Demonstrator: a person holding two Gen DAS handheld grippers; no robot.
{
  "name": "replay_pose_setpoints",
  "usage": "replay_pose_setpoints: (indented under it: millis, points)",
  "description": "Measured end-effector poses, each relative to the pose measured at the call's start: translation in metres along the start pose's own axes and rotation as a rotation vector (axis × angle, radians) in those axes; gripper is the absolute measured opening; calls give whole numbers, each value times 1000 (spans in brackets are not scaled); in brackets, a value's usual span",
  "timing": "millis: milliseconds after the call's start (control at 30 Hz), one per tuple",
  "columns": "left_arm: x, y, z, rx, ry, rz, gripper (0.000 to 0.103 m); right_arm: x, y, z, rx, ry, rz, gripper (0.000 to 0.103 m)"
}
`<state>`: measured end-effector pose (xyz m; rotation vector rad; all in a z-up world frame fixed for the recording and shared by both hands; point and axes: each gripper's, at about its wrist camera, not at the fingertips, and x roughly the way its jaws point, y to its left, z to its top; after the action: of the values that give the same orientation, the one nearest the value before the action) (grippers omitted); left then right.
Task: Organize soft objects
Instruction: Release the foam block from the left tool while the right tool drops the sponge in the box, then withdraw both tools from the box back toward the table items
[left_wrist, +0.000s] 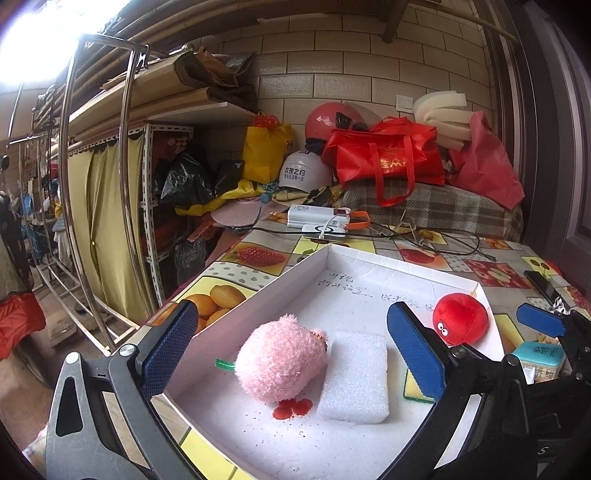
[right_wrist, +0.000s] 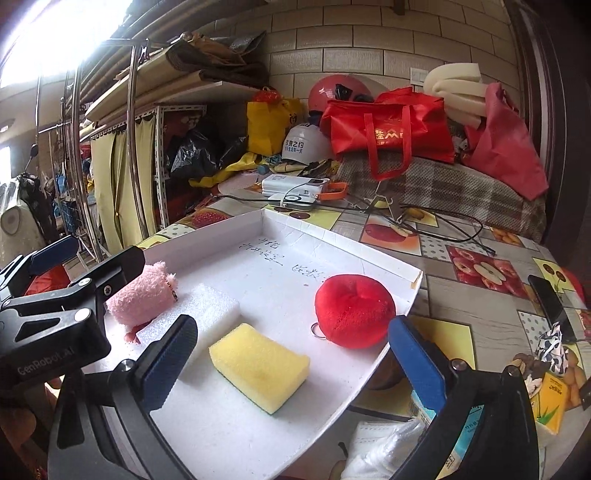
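1. Tray (right_wrist: 369, 258): white, shallow, low rim, on fruit-print table (right_wrist: 480, 306). Used as landmark below. Handwriting on floor near far rim.
2. Contents, 4 soft items, all lying free, none gripped:
   - Pink plush (left_wrist: 280, 358): tray's left side, touching foam block's left edge; green tag sticks out toward left rim.
   - Foam block (left_wrist: 356, 376): white, flat, tray centre, btwn plush and sponge.
   - Sponge (right_wrist: 260, 365): yellow w/ green underside, near front of tray, just right of foam.
   - Red plush (right_wrist: 352, 310): round, tray's right side, close to right rim; metal ring at its base.
3. Red blotch (left_wrist: 291, 408) on tray floor under pink plush; can't tell what it is.
4. L gripper (left_wrist: 295, 350): jaws wide, nothing held, pink plush and foam lie ahead in the gap, pads clear of both.
5. R gripper (right_wrist: 291, 362): jaws wide, nothing held, sponge ahead in the gap, not touched.
6. Risks (judgement):
   - Plush and foam abut; closing on one may drag or pinch the other.
   - Foam and sponge compress; a deep squeeze could pop them sideways.
   - Red plush is round and sits by low right rim; a nudge may roll it out onto table.
   - Grippers close together over the tray; fingers could clash.
   - Tray looks light; a downward push on the rim could tip or slide it.
7. Off-tray: carton (right_wrist: 550, 398) and phone (right_wrist: 550, 299) right of tray; not task items.
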<state>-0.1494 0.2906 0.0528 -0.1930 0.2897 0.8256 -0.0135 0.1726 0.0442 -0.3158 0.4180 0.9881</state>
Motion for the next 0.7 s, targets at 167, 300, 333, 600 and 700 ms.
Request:
replay_pose_setpoints:
  millis: [167,300,333,600,700]
  points:
    - [-14,3,-4,-34,-35,39,103,-26,-2,-3,11,-141,-27,103]
    - [-32,4,-7,-63,-78,90,103,-48,-8,-9,48,-237,-42,103]
    - [-37,6,-8,-84,-86,95,103,-53,-10,-11,60,-247,-36,103]
    - [-61,32,-21,-322,-109,45,103,-90,-35,-22,180,-367,-18,103]
    - [-62,27,-21,-306,-105,35,103,-94,-47,-27,253,-362,-6,103]
